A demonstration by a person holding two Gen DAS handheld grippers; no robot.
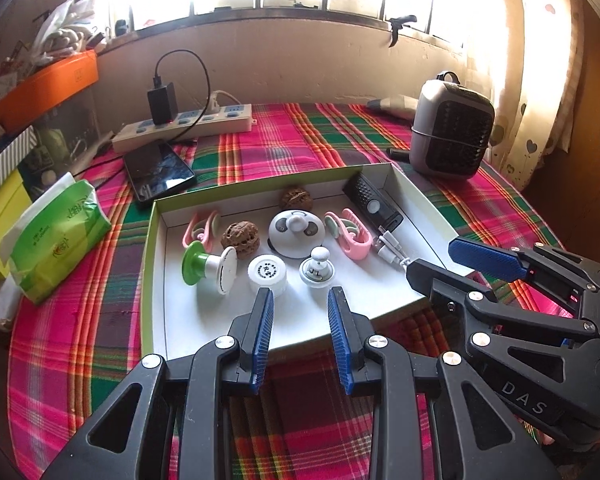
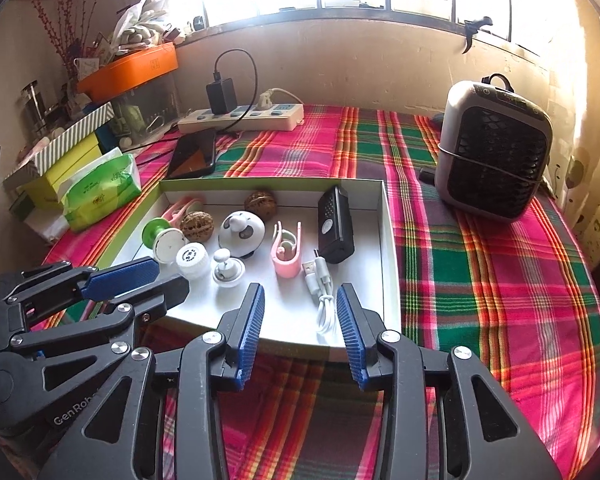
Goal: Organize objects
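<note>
The left hand-held gripper hovers over the near edge of a shallow white tray with a green rim, its blue-padded jaws spread apart with nothing between them. Just ahead of its fingertips lie a white bottle cap and a small white knob toy. Further ahead sit a round panda-faced gadget, two walnuts and, off to its left, a green-and-white spool with a pink clip beyond it.

The right hand-held gripper hangs over the same near edge, further right, jaws parted and empty. A coiled white USB cable lies on the tray floor directly ahead, just inside its right finger. Beyond the cable rests a black rectangular device, and to the left of that a second pink clip.

The tray rests on a counter covered with a pink and green plaid cloth. Past the right hand-held gripper and off to its right stands a grey portable fan. Far ahead of both are a white power strip and a dark phone; a green tissue pack sits left of the tray.
</note>
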